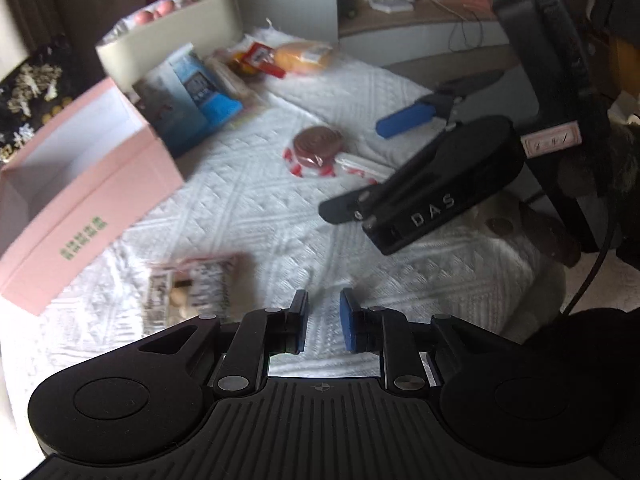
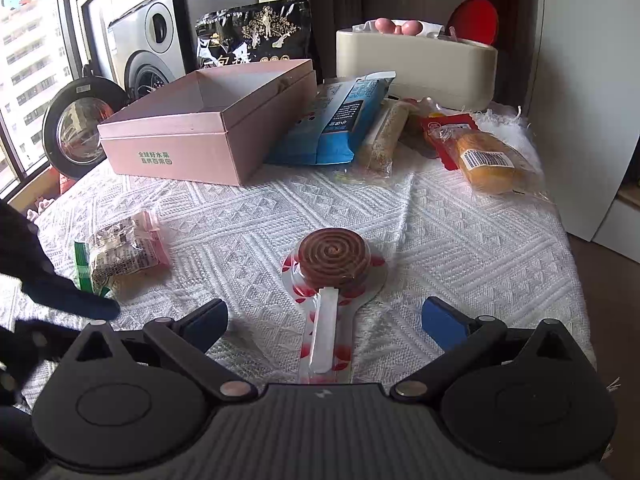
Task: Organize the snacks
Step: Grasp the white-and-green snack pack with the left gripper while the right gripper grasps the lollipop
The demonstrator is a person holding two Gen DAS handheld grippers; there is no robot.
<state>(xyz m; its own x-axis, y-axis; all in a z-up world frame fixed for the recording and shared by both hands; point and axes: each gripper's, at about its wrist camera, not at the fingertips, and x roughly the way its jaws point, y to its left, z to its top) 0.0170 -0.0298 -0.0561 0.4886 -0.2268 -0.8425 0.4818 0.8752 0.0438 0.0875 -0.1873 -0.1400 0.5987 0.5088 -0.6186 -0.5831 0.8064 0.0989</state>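
Between the right tool's (image 2: 324, 320) wide-spread fingers: lollipop (image 2: 334, 262), brown spiral disc in clear wrap with red marks, lying flat on the white-clothed surface (image 2: 460, 240), stick pointing back at the tool; the fingers do not touch it.

Ahead-left of that tool: pink box (image 2: 200, 136), lid off, nothing visible inside.

Against the box's right side: blue packet (image 2: 340, 120), leaning.

Right of the packet: a bar in clear wrap (image 2: 384, 140), a red sachet (image 2: 444, 132), a wrapped bun (image 2: 488, 160).

Behind these: cream container (image 2: 416, 68); black bag (image 2: 256, 32) behind the box.

Left of the right tool: small nut packet (image 2: 120, 252), flat on the cloth.

Left tool (image 1: 324, 320): fingers slightly parted, holding nothing, low over the cloth; the nut packet (image 1: 192, 292) just to its left, the box (image 1: 80, 184) further left, the lollipop (image 1: 316, 148) ahead, the right tool (image 1: 420, 120) ahead-right.
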